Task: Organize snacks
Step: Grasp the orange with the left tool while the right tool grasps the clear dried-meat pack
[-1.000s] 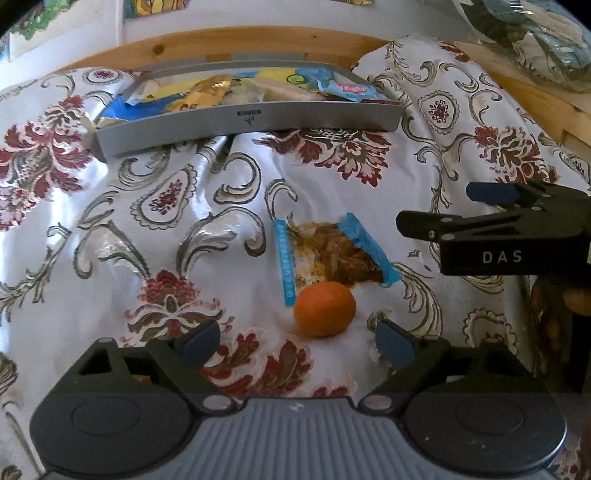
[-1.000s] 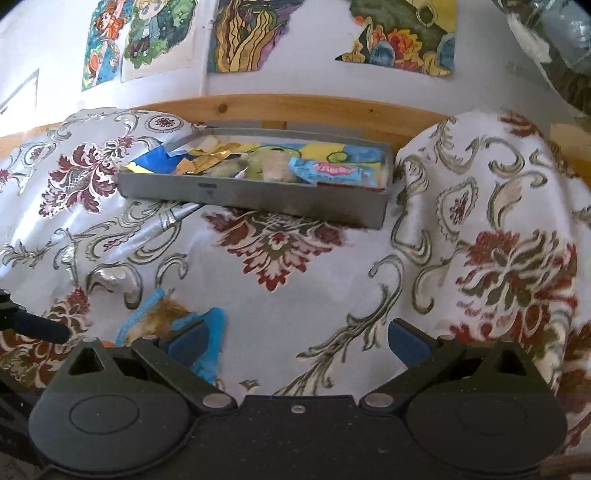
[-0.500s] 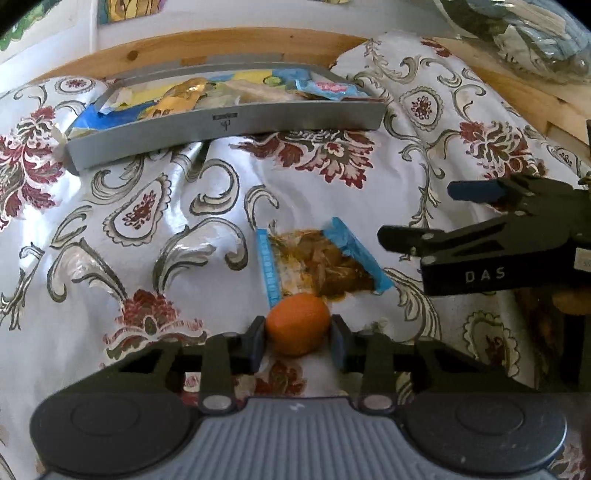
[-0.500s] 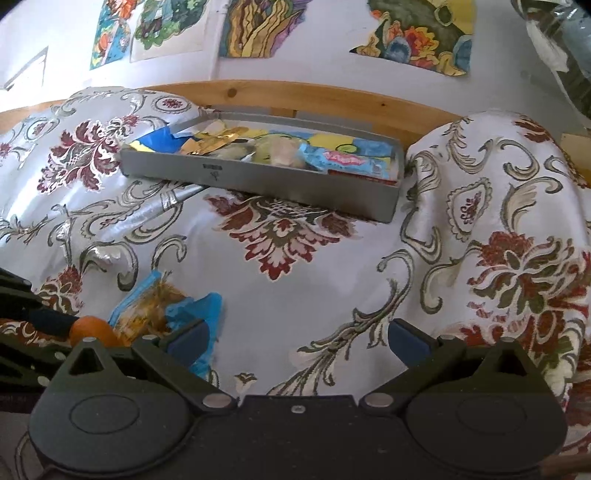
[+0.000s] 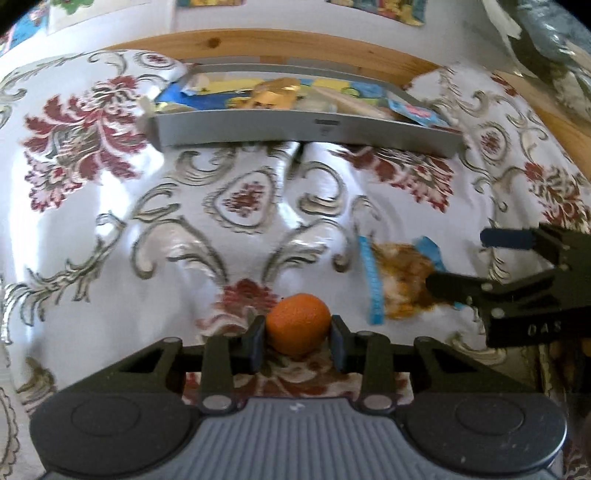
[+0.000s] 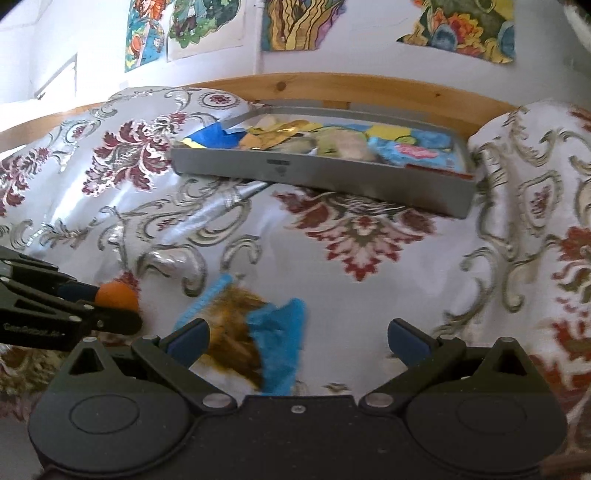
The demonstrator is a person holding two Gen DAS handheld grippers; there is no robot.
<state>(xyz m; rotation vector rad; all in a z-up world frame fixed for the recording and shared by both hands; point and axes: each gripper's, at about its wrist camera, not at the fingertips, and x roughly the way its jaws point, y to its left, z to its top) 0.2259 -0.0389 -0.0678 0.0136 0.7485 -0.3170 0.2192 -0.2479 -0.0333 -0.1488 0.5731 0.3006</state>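
Here, on a surface draped in a floral-patterned cloth [image 5: 110, 229], the left claw [image 5: 298, 336] pinches a small tangerine [image 5: 297, 322] between its two blue pads, the fruit just above the cloth. To its right lies a clear snack packet with blue ends [image 5: 397, 275], its brownish contents visible. Farther right, the right claw [image 6: 298, 338] hovers with its fingers spread wide over that packet, touching nothing. Beyond both, well apart from the fruit, a shallow grey tray [image 5: 303, 133] holds assorted wrapped snacks [image 6: 413, 153] in blue, yellow and gold, set against a wooden rail [image 6: 332, 86]. Colourful paintings [image 6: 295, 24] hang on the white wall behind.
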